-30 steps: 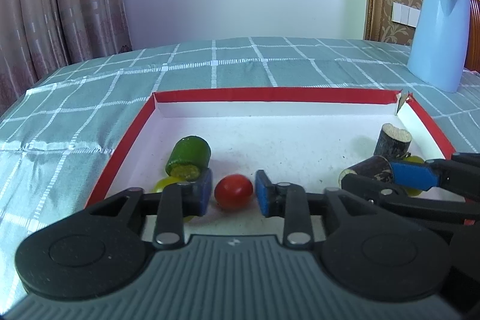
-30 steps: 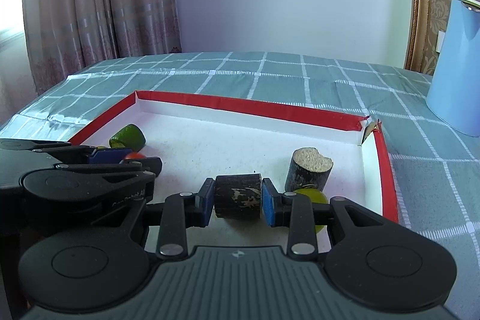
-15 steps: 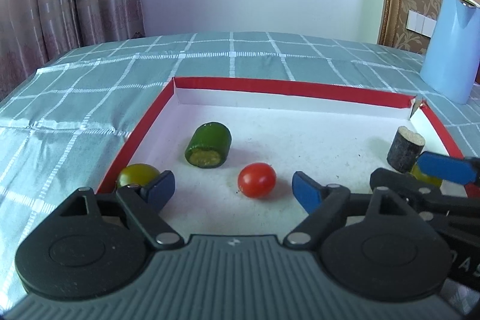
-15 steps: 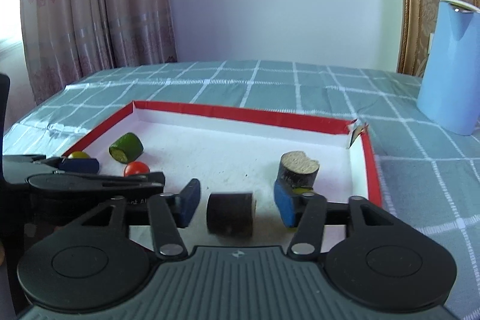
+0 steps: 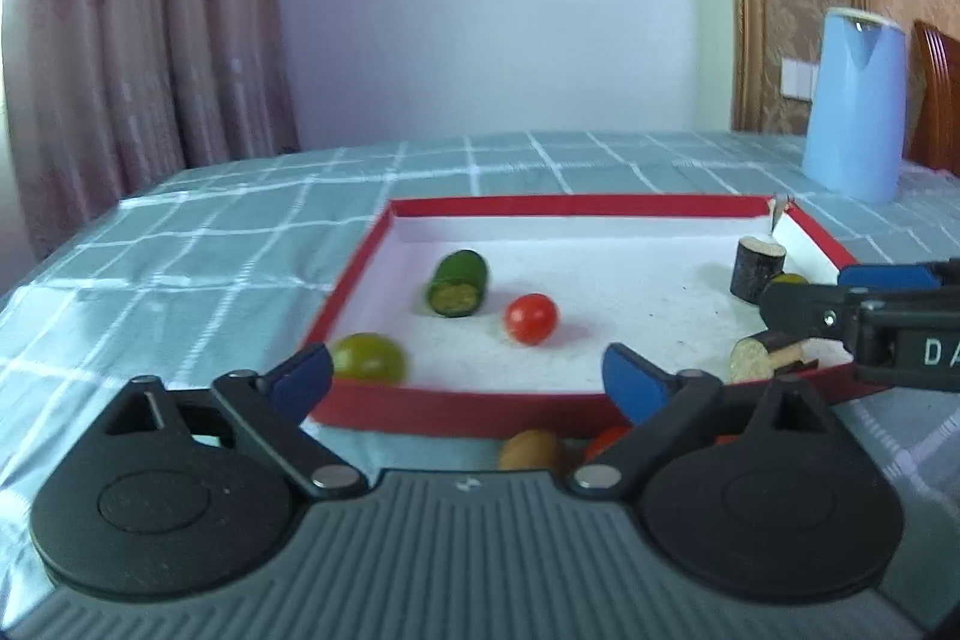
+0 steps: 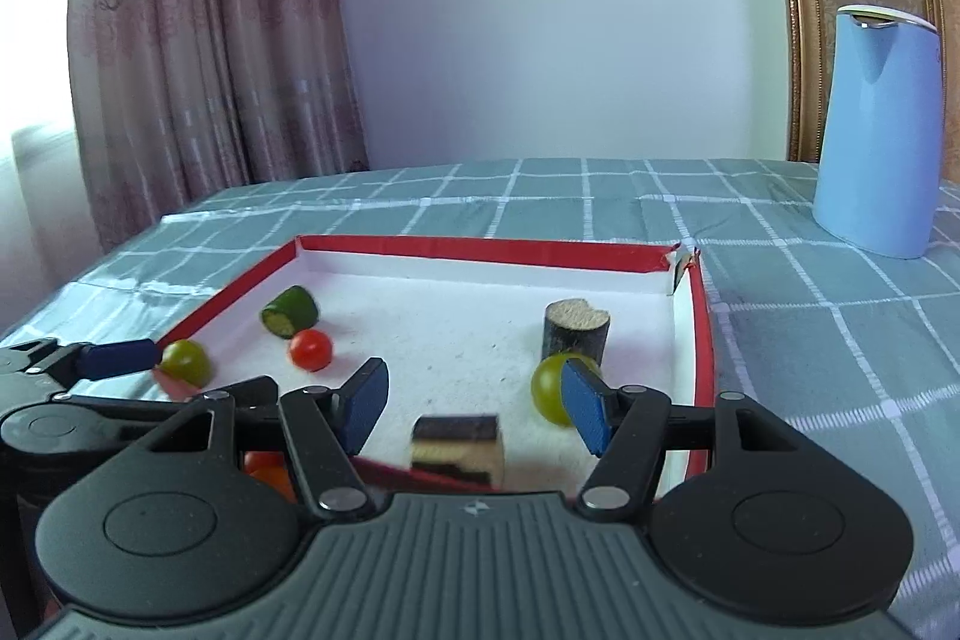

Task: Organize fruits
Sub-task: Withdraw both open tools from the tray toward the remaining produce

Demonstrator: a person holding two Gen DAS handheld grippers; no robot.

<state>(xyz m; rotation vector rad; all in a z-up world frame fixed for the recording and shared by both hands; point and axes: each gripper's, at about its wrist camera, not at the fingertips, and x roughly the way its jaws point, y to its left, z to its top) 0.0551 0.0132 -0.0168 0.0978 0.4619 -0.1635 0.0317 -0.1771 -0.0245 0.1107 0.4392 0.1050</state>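
checked tablecloth (image 5: 240, 244) | curtain (image 5: 150, 10) left | left gripper (image 5: 468, 373), right gripper (image 6: 474, 400) just opened, empty

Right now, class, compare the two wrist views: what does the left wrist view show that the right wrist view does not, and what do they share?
Only the left wrist view shows a brownish fruit on the cloth outside the tray's near wall, and a wooden chair edge behind the kettle.

Only the right wrist view shows the whole green fruit beside the upright dark cylinder, barely visible in the left view.

Both show the red-rimmed tray, red tomato, cucumber piece, yellow-green fruit, lying dark piece, blue kettle, and both hand-held grippers open, left and right.
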